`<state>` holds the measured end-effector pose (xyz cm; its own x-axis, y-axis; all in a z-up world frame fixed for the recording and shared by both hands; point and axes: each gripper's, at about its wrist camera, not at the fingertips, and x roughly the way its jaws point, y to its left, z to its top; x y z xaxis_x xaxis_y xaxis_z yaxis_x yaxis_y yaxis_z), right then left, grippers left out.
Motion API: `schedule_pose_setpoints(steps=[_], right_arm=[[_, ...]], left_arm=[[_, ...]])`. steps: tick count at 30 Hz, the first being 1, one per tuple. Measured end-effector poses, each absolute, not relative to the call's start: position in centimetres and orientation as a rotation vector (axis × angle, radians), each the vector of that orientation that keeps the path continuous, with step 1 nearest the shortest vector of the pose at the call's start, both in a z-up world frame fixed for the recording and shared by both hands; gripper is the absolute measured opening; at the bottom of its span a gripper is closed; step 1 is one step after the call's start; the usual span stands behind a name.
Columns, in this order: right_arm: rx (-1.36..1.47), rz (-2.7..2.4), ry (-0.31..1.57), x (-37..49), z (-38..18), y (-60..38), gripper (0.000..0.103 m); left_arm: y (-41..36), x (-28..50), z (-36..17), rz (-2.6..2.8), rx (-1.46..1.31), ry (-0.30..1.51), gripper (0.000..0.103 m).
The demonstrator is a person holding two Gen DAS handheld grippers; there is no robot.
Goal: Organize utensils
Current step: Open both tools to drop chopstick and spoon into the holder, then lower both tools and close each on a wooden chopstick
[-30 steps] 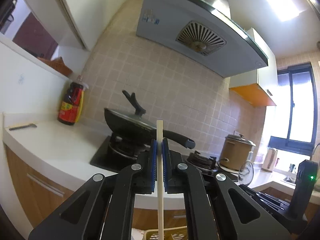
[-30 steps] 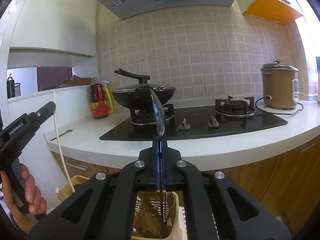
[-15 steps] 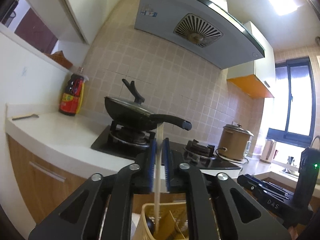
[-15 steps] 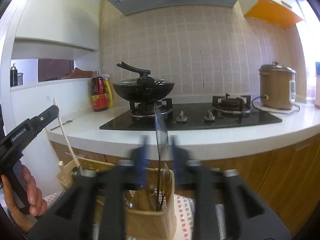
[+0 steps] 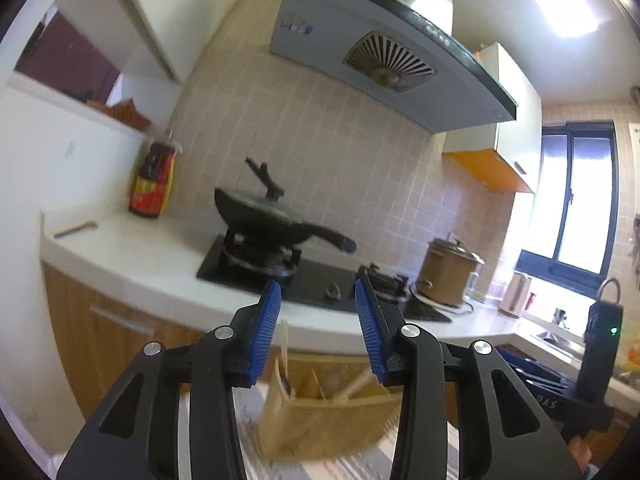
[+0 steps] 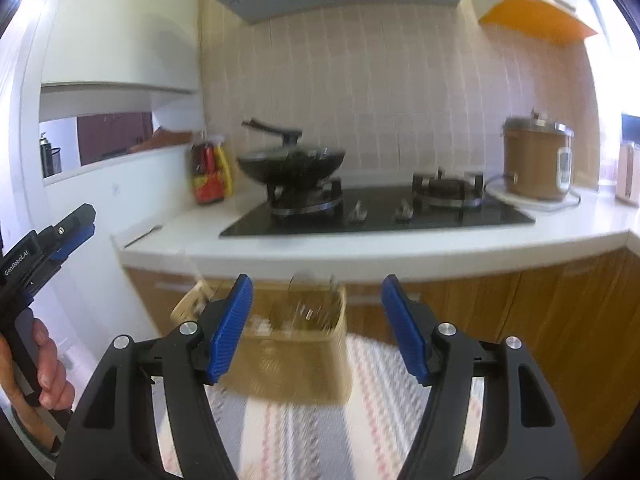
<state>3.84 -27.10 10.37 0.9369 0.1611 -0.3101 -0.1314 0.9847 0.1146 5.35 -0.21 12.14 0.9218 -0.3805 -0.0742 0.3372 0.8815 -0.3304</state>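
**Both tongs let go**

The left tongs [image 5: 316, 320] and right tongs [image 6: 316, 320] have just been opening, nothing between them. The utensils stand in the tan woven basket [image 6: 296, 356] on the striped cloth. A bump could tip it.

Woven basket [image 6: 296, 356], glossy cooktop [image 6: 380, 216]

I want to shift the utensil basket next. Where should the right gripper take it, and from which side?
Grip the utensil basket by its top rim at the near wall, coming from above with one finger inside. The walls are straight and open-topped; the body looks too wide to span.
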Motion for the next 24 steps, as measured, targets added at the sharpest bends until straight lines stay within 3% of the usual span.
schedule_pose_setpoints(steps=[5, 12, 18, 24], right_arm=[[0.075, 0.179, 0.508, 2.2, 9.4, -25.1, 0.063], [0.155, 0.250, 0.821, 2.0, 3.8, -22.7, 0.061], [0.257, 0.273, 1.079, 2.2, -2.6, -21.9, 0.036], [0.296, 0.266, 1.146, 2.7, -4.6, -21.1, 0.027]], left_arm=[[0.2, 3.6, 11.8, -0.345, -0.302, 0.288, 0.037], [-1.8, 5.3, 5.2, -0.437, -0.259, 0.783, 0.038], [-2.9, 7.0, -1.2, -0.482, -0.276, 1.027, 0.038], [-3.9, 8.3, -3.8, -0.470, -0.272, 1.096, 0.035]])
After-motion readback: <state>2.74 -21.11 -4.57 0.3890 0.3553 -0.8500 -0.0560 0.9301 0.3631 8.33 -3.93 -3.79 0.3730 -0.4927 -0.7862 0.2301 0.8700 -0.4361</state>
